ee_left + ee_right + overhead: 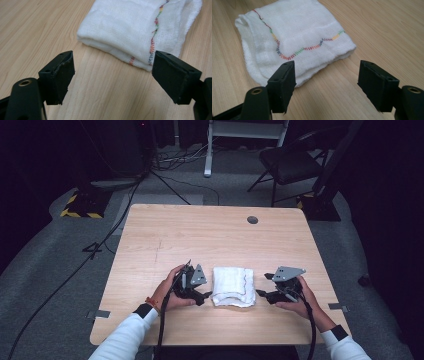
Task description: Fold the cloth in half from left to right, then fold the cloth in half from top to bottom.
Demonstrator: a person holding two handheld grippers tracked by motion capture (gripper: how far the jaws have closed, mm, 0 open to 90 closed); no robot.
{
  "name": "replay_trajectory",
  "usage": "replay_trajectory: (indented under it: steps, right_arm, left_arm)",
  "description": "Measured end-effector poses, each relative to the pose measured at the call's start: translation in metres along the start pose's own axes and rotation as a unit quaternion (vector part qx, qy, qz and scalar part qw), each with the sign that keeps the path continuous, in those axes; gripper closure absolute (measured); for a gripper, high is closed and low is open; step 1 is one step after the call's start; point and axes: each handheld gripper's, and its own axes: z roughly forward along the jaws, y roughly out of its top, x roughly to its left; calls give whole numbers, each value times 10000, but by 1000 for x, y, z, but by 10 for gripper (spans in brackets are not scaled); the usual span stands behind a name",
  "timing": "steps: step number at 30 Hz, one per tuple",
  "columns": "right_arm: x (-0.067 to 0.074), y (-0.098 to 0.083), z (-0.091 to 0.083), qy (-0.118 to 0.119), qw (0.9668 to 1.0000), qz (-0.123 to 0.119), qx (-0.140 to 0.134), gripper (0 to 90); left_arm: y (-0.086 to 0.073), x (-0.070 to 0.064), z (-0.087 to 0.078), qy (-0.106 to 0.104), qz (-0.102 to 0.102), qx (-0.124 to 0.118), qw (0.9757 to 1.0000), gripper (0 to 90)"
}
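A folded white cloth (pixel 232 286) with a multicoloured zigzag stitch lies on the wooden table (pixel 210 235), between my two grippers. My left gripper (pixel 206 295) sits just left of the cloth, jaws open and empty; in the left gripper view the cloth (pixel 135 30) lies ahead of the open gripper (pixel 112 72), apart from the pads. My right gripper (pixel 260 293) sits just right of the cloth, also open. In the right gripper view the cloth (pixel 294 42) lies ahead and to the left of the right gripper (pixel 327 80), with bare wood between the jaws.
A round grey grommet (pixel 252 219) sits near the table's far edge. Beyond the table stand a black folding chair (pixel 290 165), a white frame's leg (pixel 208 150) and cables on the grey floor. A yellow-black striped base (pixel 80 207) is at the far left.
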Motion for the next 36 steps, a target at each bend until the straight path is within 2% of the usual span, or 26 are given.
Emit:
replay_trajectory:
  steps: [3,11,13,17,19,24,27,33,36]
  right_arm:
    - [-1,-3,-3,-48,10000,-27,60,302]
    - [-3,-13,-14,-219,9995,-156,185,290]
    - [-5,-16,-17,-261,9995,-113,168,290]
    - [-10,-23,-22,-378,9991,-32,207,290]
    - [-13,-27,-23,-479,9986,-15,236,291]
    - [-17,-36,-26,-621,9975,27,336,291]
    - [-19,-42,-29,-627,9974,100,351,290]
    - [-24,-60,-36,-795,9957,241,414,290]
    - [-27,-69,-41,-854,9947,332,456,289]
  left_arm:
    - [-4,0,-3,-11,-2,61,10000,196]
    - [-23,2,-15,278,-89,193,9994,193]
    - [-28,3,-19,353,-135,210,9991,191]
    - [-37,3,-25,593,-87,346,9976,189]
    - [-42,3,-27,608,-139,412,9972,185]
    - [-53,3,-32,712,-119,550,9959,185]
    - [-61,3,-37,774,-175,572,9952,184]
    - [-76,4,-45,867,-330,611,9938,181]
    - [-83,6,-48,848,-498,553,9936,181]
